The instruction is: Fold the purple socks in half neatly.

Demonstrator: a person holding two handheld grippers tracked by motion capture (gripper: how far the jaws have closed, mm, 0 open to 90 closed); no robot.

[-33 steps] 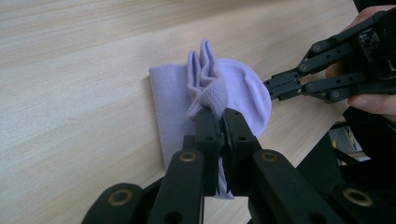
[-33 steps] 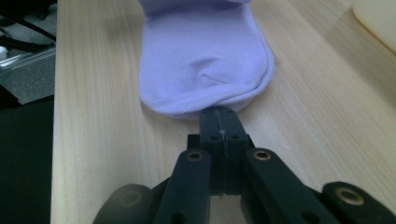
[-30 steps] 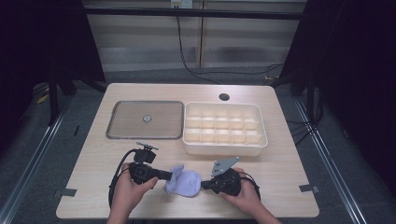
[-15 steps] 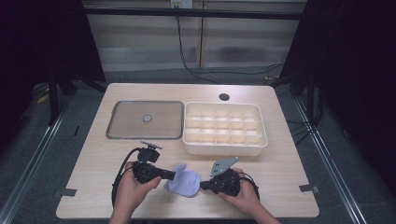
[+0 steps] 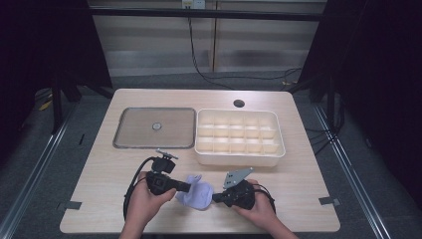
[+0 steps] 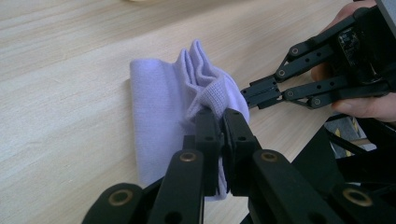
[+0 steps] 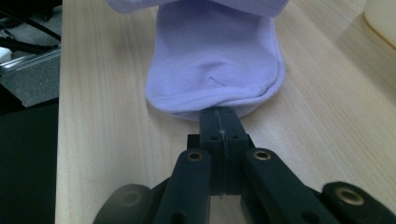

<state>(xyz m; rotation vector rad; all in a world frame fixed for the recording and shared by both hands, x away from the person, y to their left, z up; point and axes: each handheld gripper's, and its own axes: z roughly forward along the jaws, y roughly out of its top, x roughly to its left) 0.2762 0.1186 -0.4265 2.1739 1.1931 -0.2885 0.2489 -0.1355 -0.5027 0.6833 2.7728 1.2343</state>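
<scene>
A pale lilac sock lies bunched and folded on the wooden table near its front edge, between the two hand-held grippers. My left gripper comes in from the left. In the left gripper view its jaws are pressed together on the ribbed cuff of the sock. My right gripper meets the sock from the right. Its jaws are closed on the lower edge of the sock, whose rounded end drapes just over the tips. The right gripper shows across the sock in the left gripper view.
A white box divided into several compartments stands behind the grippers at centre right. A flat grey-rimmed lid with a small knob lies to its left. A round cable hole sits at the table's back. Bare wood lies on either side of the hands.
My left gripper has edged a little to the right with the cuff, bunching the sock closer to the right gripper. The right hand has stayed put.
</scene>
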